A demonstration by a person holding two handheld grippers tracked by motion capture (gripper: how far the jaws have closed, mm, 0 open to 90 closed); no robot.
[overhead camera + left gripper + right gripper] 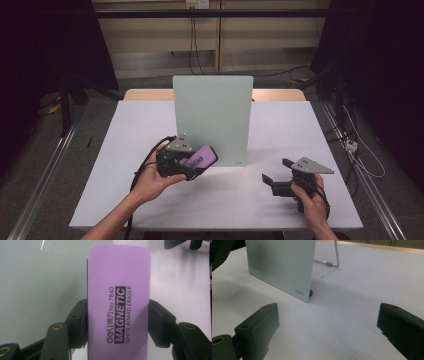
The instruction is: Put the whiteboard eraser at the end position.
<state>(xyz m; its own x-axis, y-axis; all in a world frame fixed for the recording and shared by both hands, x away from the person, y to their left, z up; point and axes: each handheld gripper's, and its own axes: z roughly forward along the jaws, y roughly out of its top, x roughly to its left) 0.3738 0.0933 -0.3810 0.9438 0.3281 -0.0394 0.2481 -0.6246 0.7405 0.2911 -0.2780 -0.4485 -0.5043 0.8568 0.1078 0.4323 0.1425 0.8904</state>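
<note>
A purple magnetic whiteboard eraser point(119, 302) is clamped by its long sides between the pads of my left gripper point(117, 325). In the high view that eraser point(200, 157) sits at the lower left corner of the pale green glass board point(212, 117), which stands upright on the white table point(280, 200). My left gripper point(192, 165) points toward the board's face. My right gripper point(275, 170) hovers low over the table to the right of the board, jaws wide apart with nothing between them. The board's lower corner point(303, 293) lies ahead of my right gripper point(327, 325).
A wire stand point(332, 262) props the board from behind. Cables trail on the floor at the right point(360, 155). Dark frames flank the table on both sides.
</note>
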